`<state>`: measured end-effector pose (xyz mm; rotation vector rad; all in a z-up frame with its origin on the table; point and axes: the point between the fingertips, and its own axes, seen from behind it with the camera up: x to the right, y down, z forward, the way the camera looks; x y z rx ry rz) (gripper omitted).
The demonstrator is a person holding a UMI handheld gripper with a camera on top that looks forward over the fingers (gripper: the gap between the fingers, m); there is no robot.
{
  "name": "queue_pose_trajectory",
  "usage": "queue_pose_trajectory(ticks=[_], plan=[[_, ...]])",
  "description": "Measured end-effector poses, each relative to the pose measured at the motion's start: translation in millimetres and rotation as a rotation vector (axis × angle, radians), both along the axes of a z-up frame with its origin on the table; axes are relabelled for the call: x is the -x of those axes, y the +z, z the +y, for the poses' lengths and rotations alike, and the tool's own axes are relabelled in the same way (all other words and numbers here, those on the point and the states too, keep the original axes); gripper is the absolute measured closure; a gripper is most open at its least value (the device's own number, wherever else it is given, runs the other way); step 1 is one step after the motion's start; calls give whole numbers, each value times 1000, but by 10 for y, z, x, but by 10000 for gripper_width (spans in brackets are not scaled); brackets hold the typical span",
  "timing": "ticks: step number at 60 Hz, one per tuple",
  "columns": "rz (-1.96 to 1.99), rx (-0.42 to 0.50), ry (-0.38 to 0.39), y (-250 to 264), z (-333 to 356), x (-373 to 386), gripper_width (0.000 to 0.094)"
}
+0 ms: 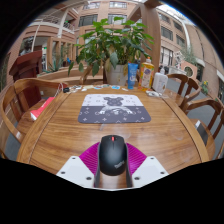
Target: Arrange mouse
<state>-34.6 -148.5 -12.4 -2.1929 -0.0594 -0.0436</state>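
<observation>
A black computer mouse (112, 154) with a red scroll wheel sits between my two fingers, whose magenta pads (90, 156) press on both of its sides. My gripper (112, 160) is shut on the mouse and holds it over the near edge of the wooden table (60, 125). A grey mouse mat (113, 107) with a dark Mickey-shaped print lies flat in the middle of the table, well beyond the fingers.
A potted green plant (112, 48) stands at the table's far side, with a blue carton (133, 75), an orange box (148, 74) and small items beside it. Wooden chairs (20, 98) ring the table. A red object (42, 108) lies at the left edge.
</observation>
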Motion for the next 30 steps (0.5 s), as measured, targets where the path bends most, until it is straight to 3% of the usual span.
queue_pose_trajectory(ticks=[6,11,22,30], plan=[[10,6,23,22,18,41,593],[9,-51,67,331,22,135,594],[220,-293,197,1903,243,546,593],[236,-438,178,2726,826,420,595]])
